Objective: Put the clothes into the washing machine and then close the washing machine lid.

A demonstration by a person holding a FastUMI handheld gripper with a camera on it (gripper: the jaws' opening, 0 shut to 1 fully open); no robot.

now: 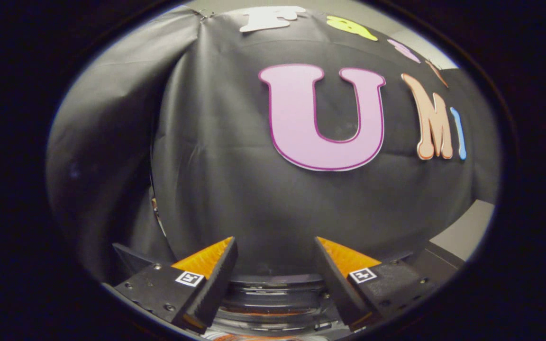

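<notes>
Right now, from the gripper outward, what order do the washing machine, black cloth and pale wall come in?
1. Washing machine, low between the open gripper's fingers.
2. Black cloth, beyond the fingers.
3. Pale wall, peeking behind the cloth's top.

A big black cloth wall point(235, 189) hangs across the back, with a pale gray wall point(462, 232) peeking out at the lower right.

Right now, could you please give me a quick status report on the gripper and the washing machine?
Hand-held gripper open, nothing between the fingers. Washing machine's round top low between the fingers, partly seen. Black booth wall straight ahead. No clothes seen.
</notes>
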